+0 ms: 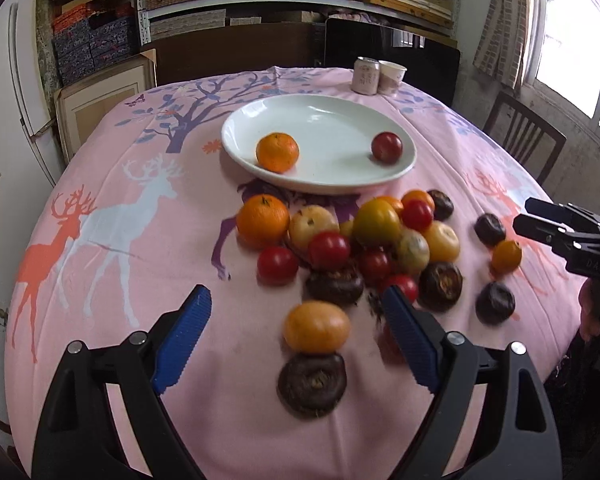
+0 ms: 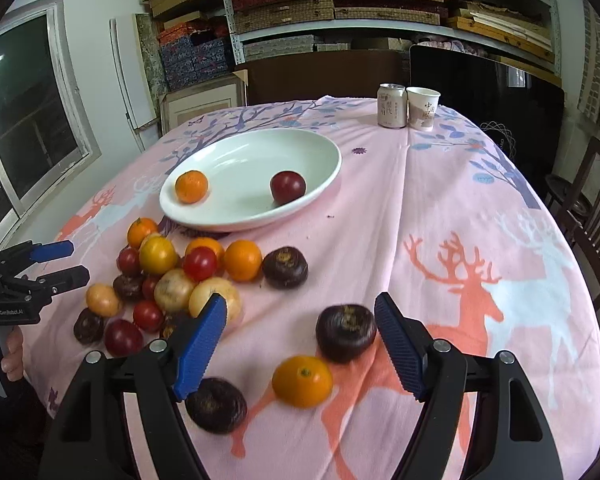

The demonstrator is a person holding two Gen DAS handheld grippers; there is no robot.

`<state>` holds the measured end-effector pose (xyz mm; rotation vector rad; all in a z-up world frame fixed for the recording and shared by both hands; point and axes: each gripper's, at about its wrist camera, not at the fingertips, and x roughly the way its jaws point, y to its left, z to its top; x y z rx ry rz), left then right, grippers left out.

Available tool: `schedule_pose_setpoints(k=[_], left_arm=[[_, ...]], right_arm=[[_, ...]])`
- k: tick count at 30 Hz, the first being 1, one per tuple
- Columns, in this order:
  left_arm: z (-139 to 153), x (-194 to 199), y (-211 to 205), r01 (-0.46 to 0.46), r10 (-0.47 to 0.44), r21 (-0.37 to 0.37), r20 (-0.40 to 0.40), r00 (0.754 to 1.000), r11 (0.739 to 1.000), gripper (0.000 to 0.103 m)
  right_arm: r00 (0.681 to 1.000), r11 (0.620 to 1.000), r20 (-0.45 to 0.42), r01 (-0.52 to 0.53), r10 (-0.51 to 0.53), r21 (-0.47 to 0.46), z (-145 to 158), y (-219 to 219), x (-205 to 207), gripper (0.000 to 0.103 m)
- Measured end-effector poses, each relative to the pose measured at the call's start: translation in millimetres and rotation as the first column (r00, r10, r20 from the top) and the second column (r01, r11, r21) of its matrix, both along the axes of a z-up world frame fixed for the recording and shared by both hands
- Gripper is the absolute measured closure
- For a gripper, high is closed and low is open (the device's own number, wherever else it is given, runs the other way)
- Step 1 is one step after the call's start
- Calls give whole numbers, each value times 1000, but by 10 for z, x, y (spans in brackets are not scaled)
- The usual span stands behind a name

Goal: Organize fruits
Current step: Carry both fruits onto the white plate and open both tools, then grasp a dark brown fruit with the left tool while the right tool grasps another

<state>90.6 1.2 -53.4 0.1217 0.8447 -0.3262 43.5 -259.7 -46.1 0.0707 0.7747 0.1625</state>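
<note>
Two fruits on plate: an orange (image 1: 277,152) and a dark red tomato (image 1: 387,147) lie well apart inside the white plate (image 1: 340,184).
Plate position: on the pink deer-print tablecloth (image 1: 140,264), beyond the loose fruit.
Loose fruit: a mixed heap (image 1: 364,240) of oranges, red and yellow tomatoes and dark brown round fruits lies just in front of the plate, several touching.
Left gripper (image 1: 296,332): jaws spread wide, gripping nothing; a yellow-orange fruit (image 1: 316,326) and a dark brown fruit (image 1: 312,384) lie on the cloth between its blue pads.
Right gripper (image 2: 300,340): jaws spread wide, nothing gripped; a dark brown fruit (image 2: 346,332) sits just beside the right-side pad, with an orange fruit (image 2: 302,381) touching it.
Far edge: a drink can (image 2: 392,105) and a paper cup (image 2: 423,109) stand side by side.
</note>
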Motion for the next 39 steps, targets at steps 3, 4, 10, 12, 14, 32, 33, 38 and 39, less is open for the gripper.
schedule_pose_setpoints(k=[3,4,10,12,14,32,33,38,39], left_arm=[[-163,-177,18,21,-20,9,-33,999,1000,18],[-213,-212,23,21,-20,15,-43,999,1000,18],[-378,-304,25,6,-5,21,-66,998,1000,18],[-423,-293,-5,0,3,49,-61,998,999,30],[-480,-259,-47,15,-10,62,-80,997,998,43],[-239,-500,-222,59,-59,25,17,998,998,61],[-239,-499,-226,60,-60,23,15,998,998,61],[-272,-494,-221,57,-57,20,2,998,998,61],[-274,-494,-217,57,-57,18,2,998,998,61]], right_arm=[[1000,1000,-3,-14,15,16,-42,8,-159,26],[1000,1000,-3,-18,18,16,-53,19,-205,26],[999,999,-5,-40,40,10,-87,78,-302,26],[999,999,-6,-42,42,9,-106,87,-322,26],[999,999,-9,-43,44,11,-123,80,-336,26],[978,979,-48,-205,204,-11,-291,410,-447,26],[979,980,-53,-197,196,-11,-303,409,-426,26],[981,982,-56,-187,186,-17,-348,436,-384,27],[981,982,-54,-186,185,-25,-349,450,-377,28]])
